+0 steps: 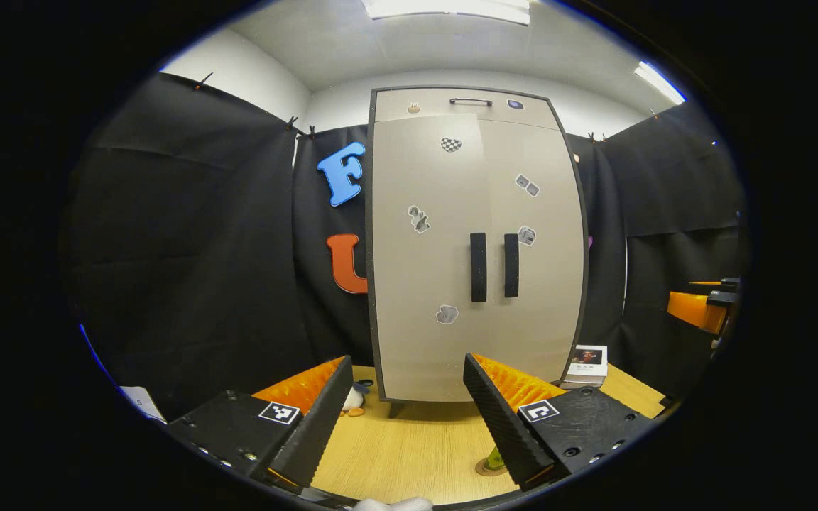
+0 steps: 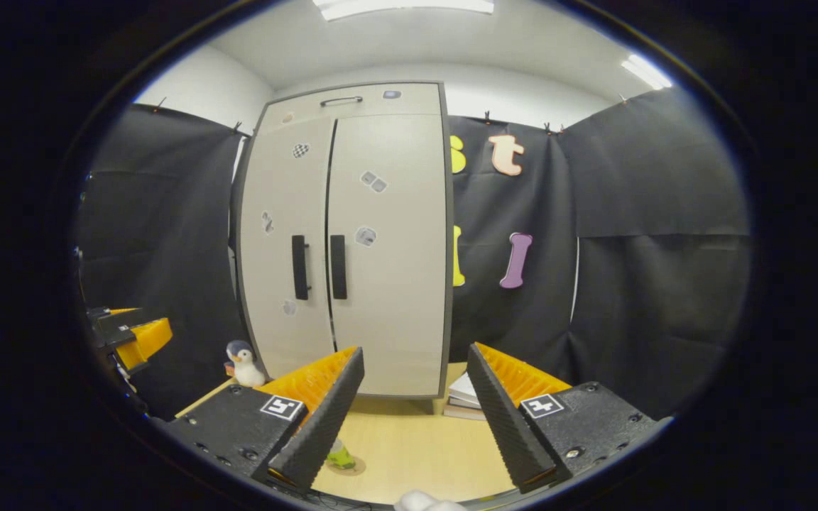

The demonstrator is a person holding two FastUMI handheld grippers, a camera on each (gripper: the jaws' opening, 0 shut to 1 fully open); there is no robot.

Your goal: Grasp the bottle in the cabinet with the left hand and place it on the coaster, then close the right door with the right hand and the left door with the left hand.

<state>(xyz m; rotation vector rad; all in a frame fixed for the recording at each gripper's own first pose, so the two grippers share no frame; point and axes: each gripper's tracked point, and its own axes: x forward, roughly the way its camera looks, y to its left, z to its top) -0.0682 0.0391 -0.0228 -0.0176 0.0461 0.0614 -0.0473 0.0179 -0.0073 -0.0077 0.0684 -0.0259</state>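
1. The bottle (image 2: 340, 455), a small greenish thing, stands on the coaster (image 2: 349, 467) at the lower centre of the right gripper view, partly hidden behind a finger; in the left gripper view it peeks out at the lower right.
2. The cabinet (image 1: 476, 241) fills the middle of the frame with both doors apparently shut, handles (image 1: 478, 267) side by side; the task looks finished.
3. The left tongs (image 1: 409, 419) and right tongs (image 2: 412, 419) are both apart, holding nothing, well back from the doors.
4. A toy penguin (image 2: 243, 363) stands left of the cabinet, books (image 2: 464, 399) to its right on the surface (image 2: 416, 447).
5. Risk: any low sweep of the tongs could topple the bottle, since it stands near their tips.
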